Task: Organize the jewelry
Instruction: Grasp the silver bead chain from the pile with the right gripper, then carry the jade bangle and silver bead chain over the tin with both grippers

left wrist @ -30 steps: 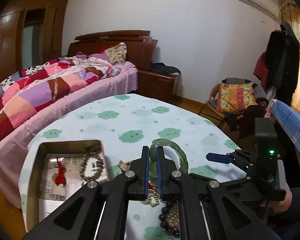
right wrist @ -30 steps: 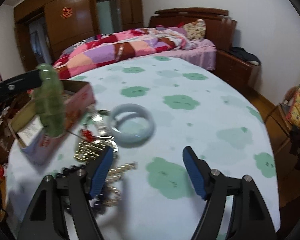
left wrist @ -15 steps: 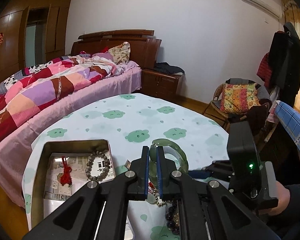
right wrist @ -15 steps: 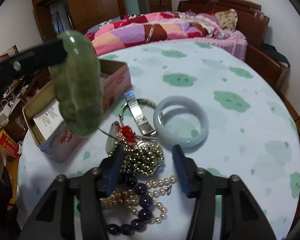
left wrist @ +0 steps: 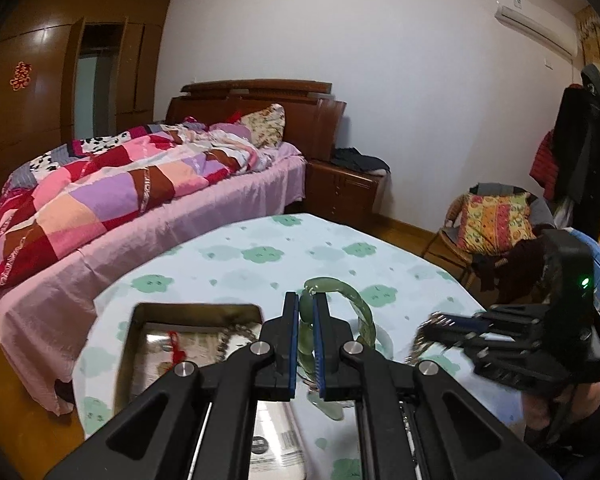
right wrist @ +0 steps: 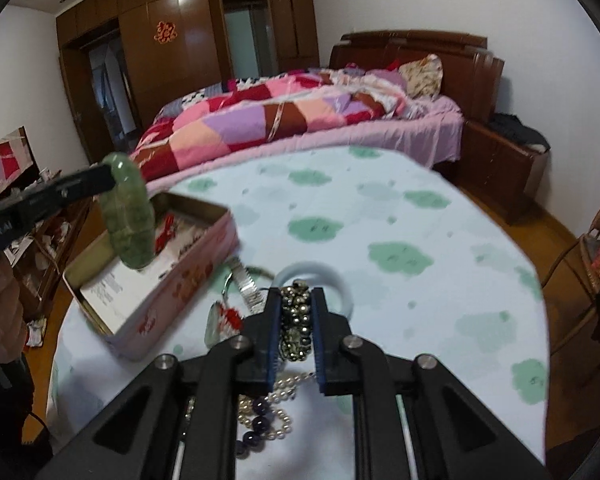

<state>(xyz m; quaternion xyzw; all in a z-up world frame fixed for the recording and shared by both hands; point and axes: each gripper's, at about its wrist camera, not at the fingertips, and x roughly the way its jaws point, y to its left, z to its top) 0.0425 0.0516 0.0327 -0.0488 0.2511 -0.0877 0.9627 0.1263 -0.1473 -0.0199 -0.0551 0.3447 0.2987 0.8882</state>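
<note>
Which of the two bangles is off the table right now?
The dark green bangle: the left gripper is shut on it, holding it up over the tin box. The pale bluish bangle lies flat on the tablecloth.

A bed point(left wrist: 204, 208) with a patchwork quilt point(left wrist: 100, 188) stands beyond the table point(left wrist: 300, 248). 1 cushioned chair point(left wrist: 496, 220) sits right; dark coats point(left wrist: 584, 152), probably, hang above.
</note>
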